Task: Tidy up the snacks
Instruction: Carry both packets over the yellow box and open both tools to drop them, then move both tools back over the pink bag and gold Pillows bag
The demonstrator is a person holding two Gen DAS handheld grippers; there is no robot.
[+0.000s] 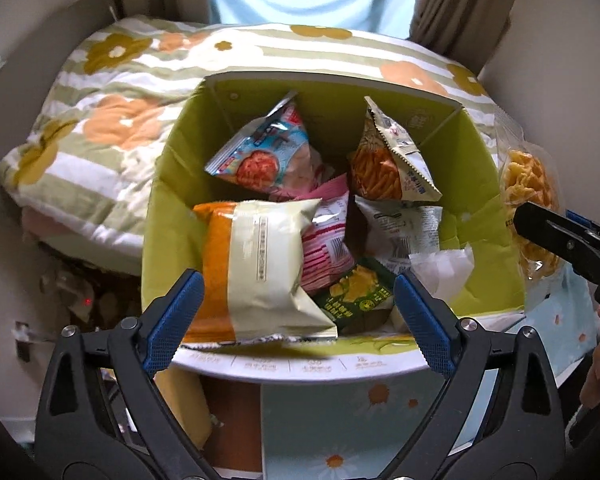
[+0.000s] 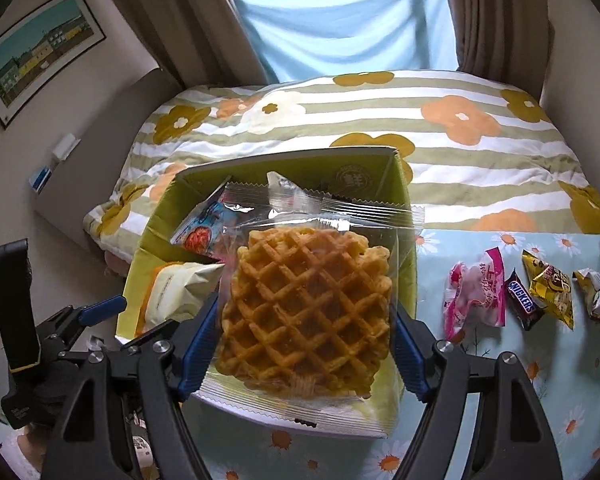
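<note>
Green box [image 1: 168, 184] of snacks on daisy-print tablecloth [image 2: 480, 400], floral quilt [image 2: 480, 168] beyond at 12 o'clock, curtains [image 2: 496, 12], framed picture [image 2: 40, 52] at 10. Left gripper [image 1: 296, 312] spread wide, empty, over box. Right gripper [image 2: 300, 344] clamps waffle packet [image 2: 308, 304]. Loose snacks [image 2: 520, 296] at 3 o'clock.

Green box [image 1: 172, 184] — floral striped quilt [image 1: 112, 92]

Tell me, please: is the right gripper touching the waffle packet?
Touching. The right wrist view shows the right gripper with both blue pads pressed on the waffle packet.
</note>
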